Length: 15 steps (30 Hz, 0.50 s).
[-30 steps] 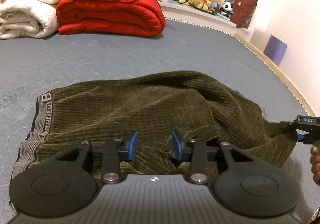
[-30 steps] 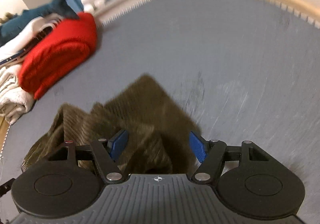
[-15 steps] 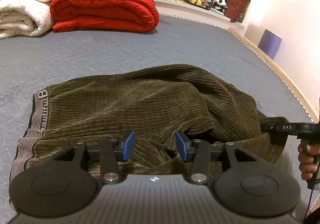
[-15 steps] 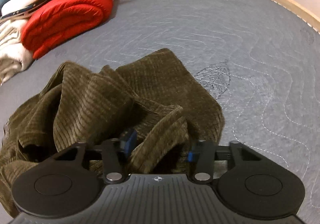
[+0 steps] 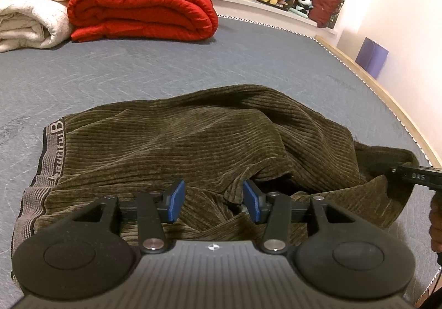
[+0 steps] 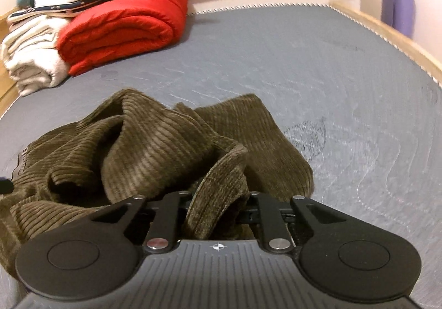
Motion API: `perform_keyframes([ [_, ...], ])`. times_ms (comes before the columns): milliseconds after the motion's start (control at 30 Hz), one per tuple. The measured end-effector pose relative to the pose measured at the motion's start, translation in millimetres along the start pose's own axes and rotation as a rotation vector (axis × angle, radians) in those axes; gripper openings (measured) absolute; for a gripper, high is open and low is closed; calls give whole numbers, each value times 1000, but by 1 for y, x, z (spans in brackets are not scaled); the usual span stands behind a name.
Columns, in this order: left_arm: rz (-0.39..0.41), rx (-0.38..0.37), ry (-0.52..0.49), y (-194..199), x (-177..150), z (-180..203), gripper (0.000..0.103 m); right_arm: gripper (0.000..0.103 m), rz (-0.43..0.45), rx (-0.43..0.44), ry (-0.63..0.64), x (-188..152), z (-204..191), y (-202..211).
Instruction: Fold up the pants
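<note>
Claw work first: the right claw [image 6: 218, 215] has just been closing and now pinches a raised fold of the olive corduroy pants [image 5: 193, 143], its pads buried in the cloth. Across the grey mattress [image 5: 138, 71], the pants lie crumpled near the front edge, with the lettered waistband [image 5: 54, 148] toward the left edge and the bunched legs toward the right. At the far left corner sit a folded red duvet [image 5: 143, 5] and cream blankets [image 5: 30, 5], well apart from the pants. The left claw [image 5: 211, 199] hovers half open over the near hem, blue pads [image 5: 175, 199] clear of the fabric, gripping nothing.

The risk seems to be in the right grip: it looks to have caught a mid-leg ridge, not a cuff, so pulling could drag several layers into a twisted heap. With the left claw not yet holding the cloth, the whole garment may slide along the mattress instead of spreading flat.
</note>
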<state>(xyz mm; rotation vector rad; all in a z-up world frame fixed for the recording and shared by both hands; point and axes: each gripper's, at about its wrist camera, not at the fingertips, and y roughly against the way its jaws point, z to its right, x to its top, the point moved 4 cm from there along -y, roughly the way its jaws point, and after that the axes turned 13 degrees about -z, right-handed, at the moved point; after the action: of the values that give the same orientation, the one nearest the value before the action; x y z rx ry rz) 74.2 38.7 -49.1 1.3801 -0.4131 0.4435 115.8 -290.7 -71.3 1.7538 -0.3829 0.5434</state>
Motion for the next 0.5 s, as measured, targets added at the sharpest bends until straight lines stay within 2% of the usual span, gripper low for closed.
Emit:
perform_keyframes([
  [300,-1,-11,-21,-1,-2,9,52,14,26,32,136,-16,-12,41],
  [500,0,-23,-26,1,-2,16,52,14,-8,42,254,-37,-17,61],
])
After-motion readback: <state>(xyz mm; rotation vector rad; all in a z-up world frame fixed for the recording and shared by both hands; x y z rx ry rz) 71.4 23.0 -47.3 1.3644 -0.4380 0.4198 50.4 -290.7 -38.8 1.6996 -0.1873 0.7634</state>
